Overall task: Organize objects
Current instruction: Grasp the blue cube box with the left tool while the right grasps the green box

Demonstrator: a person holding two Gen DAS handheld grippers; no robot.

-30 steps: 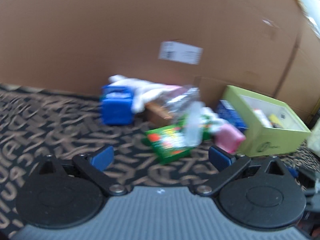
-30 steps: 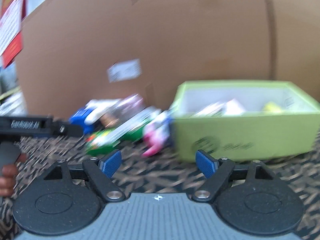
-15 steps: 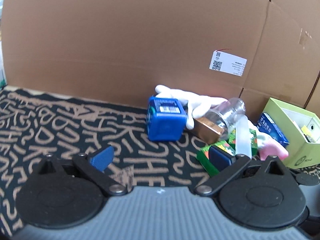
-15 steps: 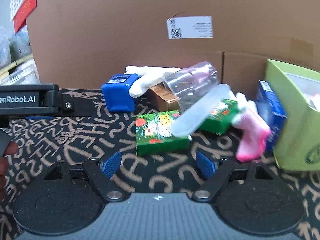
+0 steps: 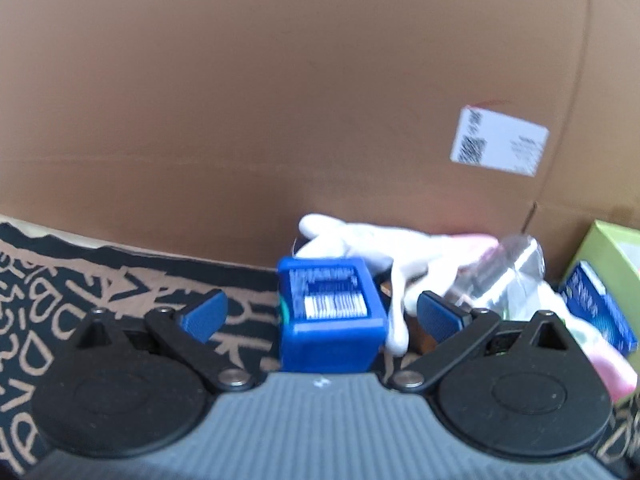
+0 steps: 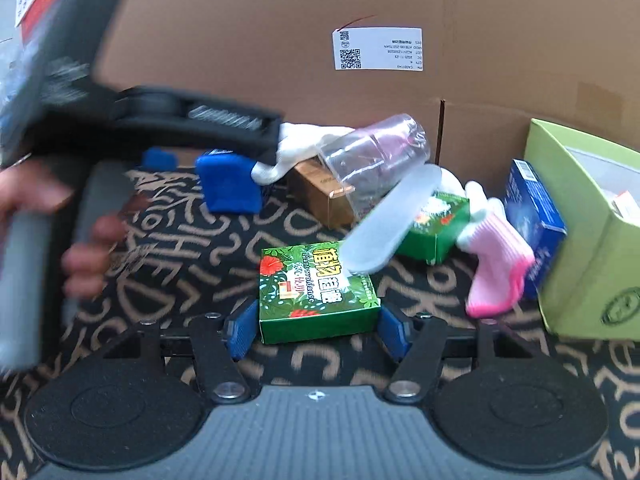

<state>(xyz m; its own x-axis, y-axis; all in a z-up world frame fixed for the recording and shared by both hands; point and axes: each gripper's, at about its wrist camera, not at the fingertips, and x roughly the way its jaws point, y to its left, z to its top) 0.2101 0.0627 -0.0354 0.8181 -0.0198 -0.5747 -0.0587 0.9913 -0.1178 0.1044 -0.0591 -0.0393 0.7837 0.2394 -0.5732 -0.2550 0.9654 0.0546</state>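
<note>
1. Left wrist view: the left gripper (image 5: 322, 316) stands wide open around the blue box (image 5: 330, 316), pads clear of its sides, seemingly lined up to grasp it. A white glove (image 5: 376, 240) lies just behind the box.
2. Right wrist view: the right gripper (image 6: 318, 326) has just been closing; the green box (image 6: 316, 292) sits between its pads, contact unclear. The lime bin (image 6: 580, 240), right of that box, is probably where things go.

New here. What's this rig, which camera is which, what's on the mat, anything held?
A person holds a two-finger gripper in each hand; each carries a fisheye camera looking along its fingers. In the left wrist view, the left gripper stands open around a blue cube. In the right wrist view, the right gripper has just been closing around a green box; contact is unclear. Also on the mat: a white glove, clear jar, pink sock, lime bin. Nothing is lifted.
</note>
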